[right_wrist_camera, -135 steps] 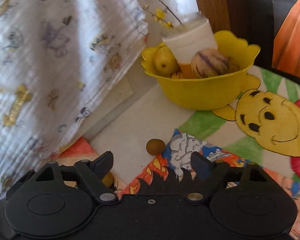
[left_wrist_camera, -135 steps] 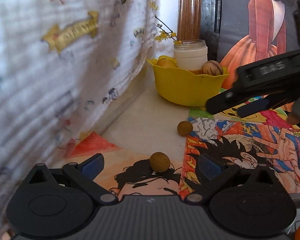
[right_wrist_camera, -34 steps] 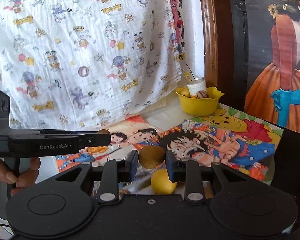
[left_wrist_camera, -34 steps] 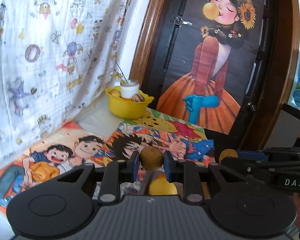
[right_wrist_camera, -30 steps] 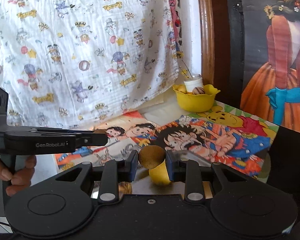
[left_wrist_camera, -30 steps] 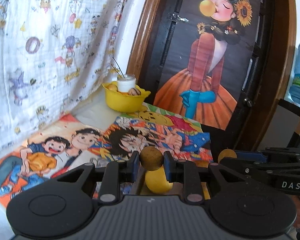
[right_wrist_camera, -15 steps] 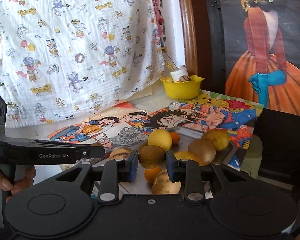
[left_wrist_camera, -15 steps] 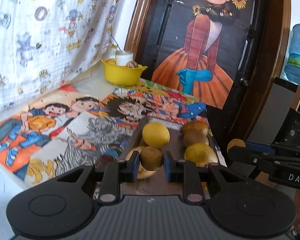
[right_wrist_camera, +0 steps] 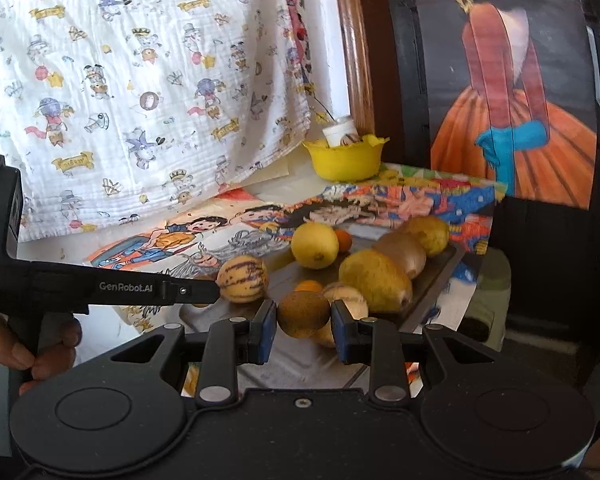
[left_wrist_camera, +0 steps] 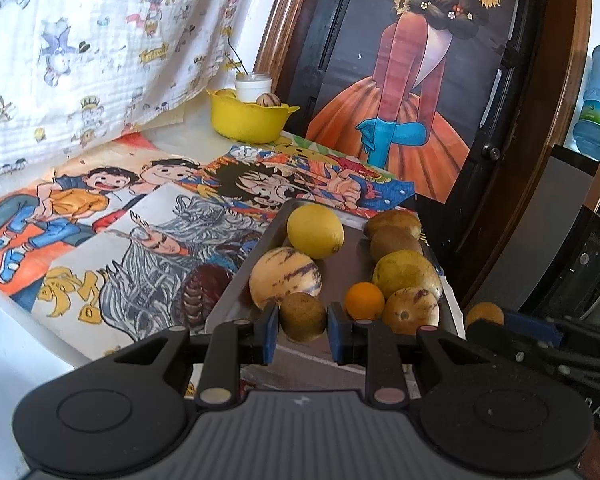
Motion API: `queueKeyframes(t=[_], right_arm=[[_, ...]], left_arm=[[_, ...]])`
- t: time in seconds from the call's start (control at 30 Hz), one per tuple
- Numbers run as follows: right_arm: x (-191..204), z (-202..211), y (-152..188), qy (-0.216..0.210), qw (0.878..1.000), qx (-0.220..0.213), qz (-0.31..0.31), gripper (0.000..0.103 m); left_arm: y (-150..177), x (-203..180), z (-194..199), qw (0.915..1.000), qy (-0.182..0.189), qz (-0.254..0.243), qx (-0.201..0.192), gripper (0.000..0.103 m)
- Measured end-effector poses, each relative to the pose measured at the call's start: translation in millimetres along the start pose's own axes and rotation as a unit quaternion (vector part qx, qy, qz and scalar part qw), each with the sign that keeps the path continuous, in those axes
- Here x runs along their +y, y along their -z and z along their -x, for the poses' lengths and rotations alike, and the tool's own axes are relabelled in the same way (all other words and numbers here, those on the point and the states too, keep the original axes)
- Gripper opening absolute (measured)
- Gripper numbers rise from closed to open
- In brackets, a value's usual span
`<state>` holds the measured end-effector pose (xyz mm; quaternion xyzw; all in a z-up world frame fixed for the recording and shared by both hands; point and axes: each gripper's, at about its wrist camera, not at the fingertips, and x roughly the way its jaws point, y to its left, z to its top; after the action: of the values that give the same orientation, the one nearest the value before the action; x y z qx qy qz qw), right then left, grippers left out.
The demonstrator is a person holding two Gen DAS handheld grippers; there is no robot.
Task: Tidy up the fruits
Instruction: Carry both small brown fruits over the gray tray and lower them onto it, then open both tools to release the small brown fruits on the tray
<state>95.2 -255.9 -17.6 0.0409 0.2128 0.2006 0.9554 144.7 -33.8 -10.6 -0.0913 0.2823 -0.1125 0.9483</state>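
Left gripper (left_wrist_camera: 303,329) pinching brown fruit (left_wrist_camera: 302,316); right gripper (right_wrist_camera: 304,327) pinching brown fruit (right_wrist_camera: 303,313); both over tray (left_wrist_camera: 236,284), likely for drop-off.

Both wrist views look forward, close over the shared fruit tray (left_wrist_camera: 240,284) (right_wrist_camera: 432,284), apparently from opposite sides
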Motion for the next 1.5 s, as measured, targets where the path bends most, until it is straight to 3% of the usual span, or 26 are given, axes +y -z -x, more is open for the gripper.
queueKeyframes(t=[0.63, 1.5], right_arm=[[6, -13, 24, 0.027, 0.999, 0.020, -0.001, 0.032], [5, -27, 33, 0.027, 0.999, 0.038, -0.005, 0.032]], left_arm=[[13, 0, -8, 0.9999, -0.011, -0.003, 0.006, 0.028], [15, 4, -17, 0.9996, -0.023, -0.011, 0.010, 0.028]])
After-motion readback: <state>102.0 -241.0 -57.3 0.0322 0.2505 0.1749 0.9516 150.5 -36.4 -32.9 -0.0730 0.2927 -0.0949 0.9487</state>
